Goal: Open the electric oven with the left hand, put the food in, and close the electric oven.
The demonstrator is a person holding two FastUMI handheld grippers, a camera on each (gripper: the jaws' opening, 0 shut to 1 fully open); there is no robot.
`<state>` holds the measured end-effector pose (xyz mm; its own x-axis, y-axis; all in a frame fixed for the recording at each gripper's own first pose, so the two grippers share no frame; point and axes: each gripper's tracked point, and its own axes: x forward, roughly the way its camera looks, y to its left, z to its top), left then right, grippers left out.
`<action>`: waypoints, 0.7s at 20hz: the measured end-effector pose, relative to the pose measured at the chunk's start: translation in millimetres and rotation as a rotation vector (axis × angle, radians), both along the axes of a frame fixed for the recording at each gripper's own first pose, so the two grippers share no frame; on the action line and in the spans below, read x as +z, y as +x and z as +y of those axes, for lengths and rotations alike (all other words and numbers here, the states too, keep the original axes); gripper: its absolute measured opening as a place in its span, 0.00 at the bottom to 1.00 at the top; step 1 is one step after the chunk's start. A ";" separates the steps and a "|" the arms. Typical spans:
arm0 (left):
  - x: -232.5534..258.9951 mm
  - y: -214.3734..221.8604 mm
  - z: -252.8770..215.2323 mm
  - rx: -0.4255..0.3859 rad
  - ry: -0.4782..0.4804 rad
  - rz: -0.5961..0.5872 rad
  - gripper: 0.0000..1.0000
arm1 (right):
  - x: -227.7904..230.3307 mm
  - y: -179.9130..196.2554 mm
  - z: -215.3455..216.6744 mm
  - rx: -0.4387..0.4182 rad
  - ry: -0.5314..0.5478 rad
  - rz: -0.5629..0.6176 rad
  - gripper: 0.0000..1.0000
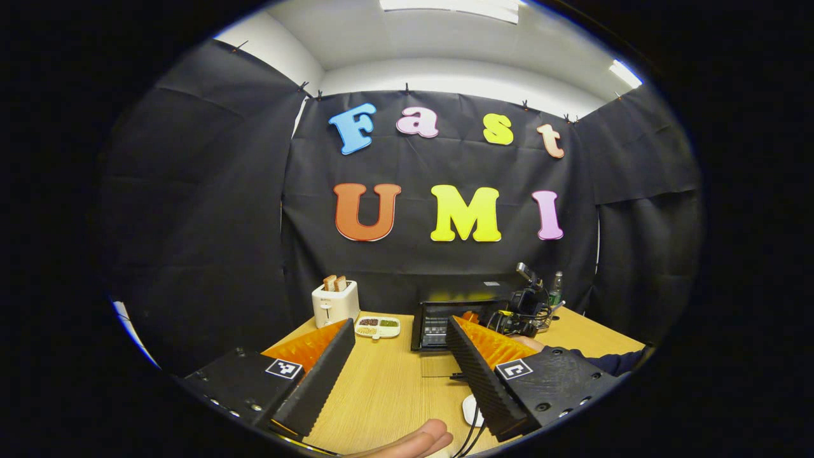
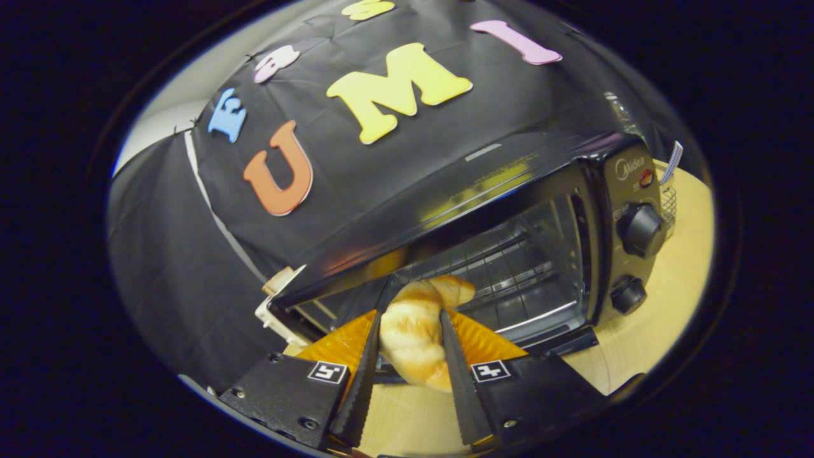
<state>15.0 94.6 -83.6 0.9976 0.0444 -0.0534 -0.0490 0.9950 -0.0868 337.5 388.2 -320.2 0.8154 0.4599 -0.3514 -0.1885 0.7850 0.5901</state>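
The black electric oven point(image 2: 540, 184) stands with its door point(image 2: 559, 343) folded down and its wire rack point(image 2: 521, 267) bare. My right gripper point(image 2: 411, 313) is shut on a golden croissant point(image 2: 413, 337), whose far end reaches the oven's mouth. In the left gripper view the oven point(image 1: 445, 299) sits at the table's far side, and the right gripper point(image 1: 474, 316) is held at its opening by a hand in a dark sleeve point(image 1: 610, 362). My left gripper point(image 1: 400, 326) hangs open over the table, well short of the oven, with nothing between its fingers.
A white toaster point(image 1: 335, 304) with two bread slices stands left of the oven, a divided dish point(image 1: 378, 327) beside it. A bottle point(image 1: 557, 287) is behind the oven's right side. A hand point(image 1: 413, 442) and a white object with cables point(image 1: 472, 410) lie near the wooden table's point(image 1: 388, 388) front edge.
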 end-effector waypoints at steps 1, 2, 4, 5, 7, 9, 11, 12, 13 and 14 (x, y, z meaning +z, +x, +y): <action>-3.1 3.3 -1.0 -0.006 -0.001 0.006 0.95 | -2.3 9.4 3.1 -0.038 0.033 0.009 0.57; -5.5 6.4 -0.3 -0.008 -0.001 0.013 0.95 | -2.6 19.8 5.2 -0.068 0.062 0.008 0.58; -15.7 11.2 2.3 -0.004 -0.006 0.035 0.95 | -9.3 41.6 2.4 -0.139 0.060 -0.007 0.56; -20.4 14.3 0.9 -0.005 -0.010 0.046 0.95 | -11.4 47.9 3.8 -0.147 0.044 -0.020 0.59; -27.8 17.2 1.1 -0.009 -0.019 0.065 0.95 | -7.1 49.5 18.1 -0.117 0.037 -0.059 0.55; -33.6 19.0 2.6 -0.012 -0.027 0.080 0.95 | -6.3 48.2 17.8 -0.132 -0.006 -0.081 0.58; -36.2 20.4 4.0 -0.010 -0.031 0.086 0.95 | -9.5 47.4 16.2 -0.142 -0.026 -0.080 0.69; -36.4 19.8 5.5 -0.008 -0.033 0.088 0.95 | -12.2 48.8 11.7 -0.154 -0.061 -0.087 0.78; -36.5 17.9 4.5 -0.011 -0.034 0.086 0.95 | -10.4 47.1 2.1 -0.175 -0.096 -0.101 0.86; -36.1 15.9 2.8 -0.014 -0.034 0.082 0.94 | -7.3 45.2 -0.9 -0.171 -0.116 -0.114 0.94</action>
<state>30.9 97.5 -119.7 0.9902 0.0277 -0.1366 -0.0438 0.9922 -0.1165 382.7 387.3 -327.4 0.9153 0.2736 -0.2954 -0.1072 0.8728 0.4762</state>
